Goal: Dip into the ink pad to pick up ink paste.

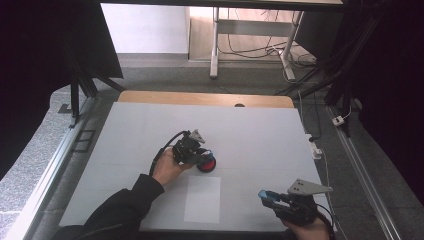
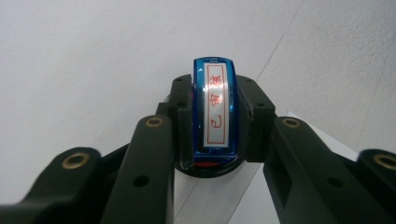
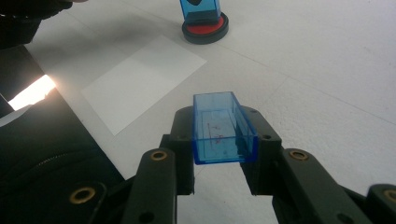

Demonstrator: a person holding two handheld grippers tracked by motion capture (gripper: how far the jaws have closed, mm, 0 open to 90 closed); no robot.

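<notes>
Inking the blue stamp [image 2: 214, 109] is the step we judge in hand: it stands on the red ink pad [image 1: 206, 165] at mid-table, our left gripper [image 1: 196, 152] clamped shut on its sides. Our right gripper [image 3: 219, 154], near the table's front edge, grips the stamp's clear blue cap [image 3: 223, 128]. Next we must lift the stamp straight and bring it squarely onto the white paper [image 1: 202, 198] just beside the pad.
</notes>
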